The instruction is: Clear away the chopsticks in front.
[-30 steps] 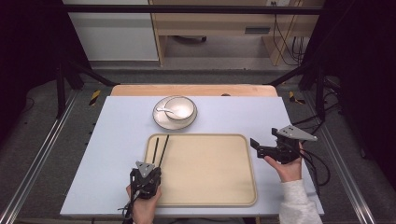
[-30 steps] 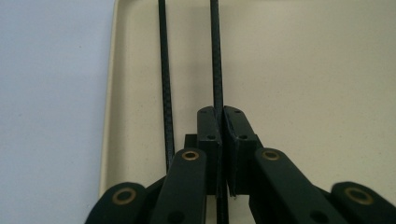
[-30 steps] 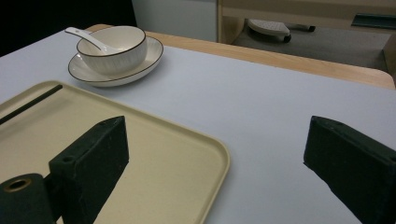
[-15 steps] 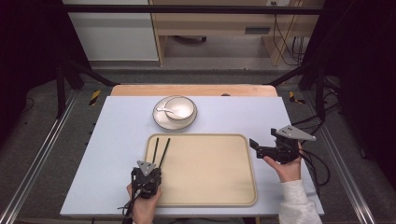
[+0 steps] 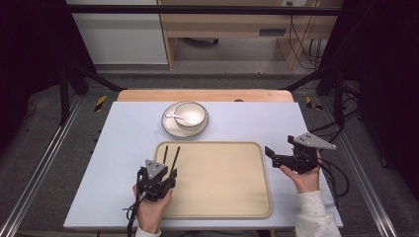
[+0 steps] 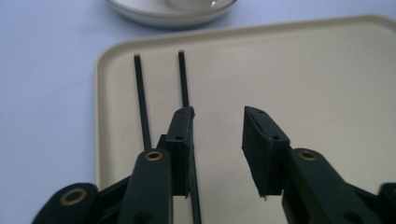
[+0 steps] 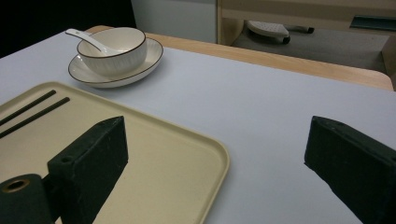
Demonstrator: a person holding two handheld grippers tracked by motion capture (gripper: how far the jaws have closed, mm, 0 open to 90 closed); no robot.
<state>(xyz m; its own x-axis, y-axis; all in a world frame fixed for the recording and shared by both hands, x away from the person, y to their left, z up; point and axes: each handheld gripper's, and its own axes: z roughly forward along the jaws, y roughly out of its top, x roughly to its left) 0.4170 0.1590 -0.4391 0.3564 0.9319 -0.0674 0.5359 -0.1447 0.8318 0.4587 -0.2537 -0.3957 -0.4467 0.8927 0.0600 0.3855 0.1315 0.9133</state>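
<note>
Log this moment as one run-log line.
left gripper: fingers just opened, nothing between | chopsticks: lying on tray | right gripper: open beside tray

In front of me the pale blue surface carries a beige tray near my edge and, just beyond it, a white saucer. A strip of bare wood runs along the surface's far side.

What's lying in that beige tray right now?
Two black chopsticks lie side by side at the left end of the tray. The left gripper, jaws just opened, hovers over their near ends and covers them in the high view. The rest of the tray is bare.
</note>
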